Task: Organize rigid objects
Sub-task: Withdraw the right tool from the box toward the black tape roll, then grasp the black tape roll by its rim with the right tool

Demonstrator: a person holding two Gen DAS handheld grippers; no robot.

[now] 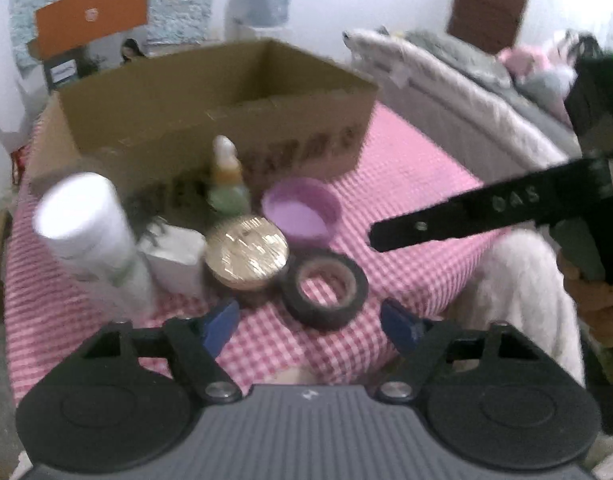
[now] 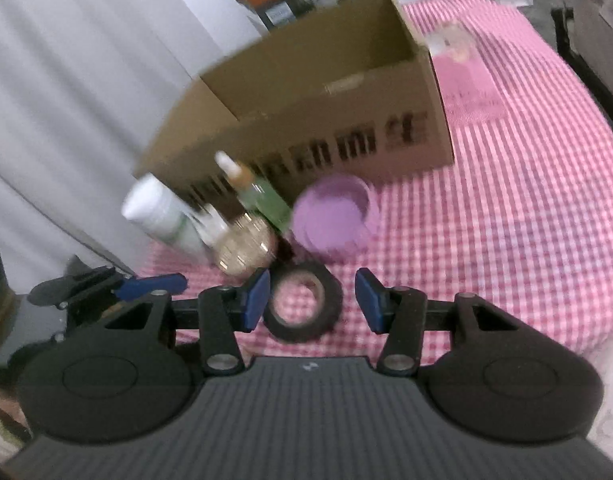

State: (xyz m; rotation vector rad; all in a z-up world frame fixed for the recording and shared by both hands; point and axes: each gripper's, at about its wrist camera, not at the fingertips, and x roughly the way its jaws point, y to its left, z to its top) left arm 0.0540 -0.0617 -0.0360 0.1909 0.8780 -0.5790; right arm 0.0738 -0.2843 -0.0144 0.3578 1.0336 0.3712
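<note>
The black tape roll (image 2: pixel 303 305) is seen flat on the checked desk (image 2: pixel 506 240), before the cardboard box (image 2: pixel 306 92). It is framed by the right gripper (image 2: pixel 312 300), jaws spread; the left gripper (image 1: pixel 310 320) is likewise held open and empty.

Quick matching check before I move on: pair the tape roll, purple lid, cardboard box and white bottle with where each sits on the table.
Things:
1. tape roll
2. purple lid
3. cardboard box
4. white bottle

Places:
A. far end, behind the small items
B. between the open right claw fingertips
C. leftmost of the cluster
D. just beyond the tape

Pairs: 1-B, 2-D, 3-A, 4-C
</note>
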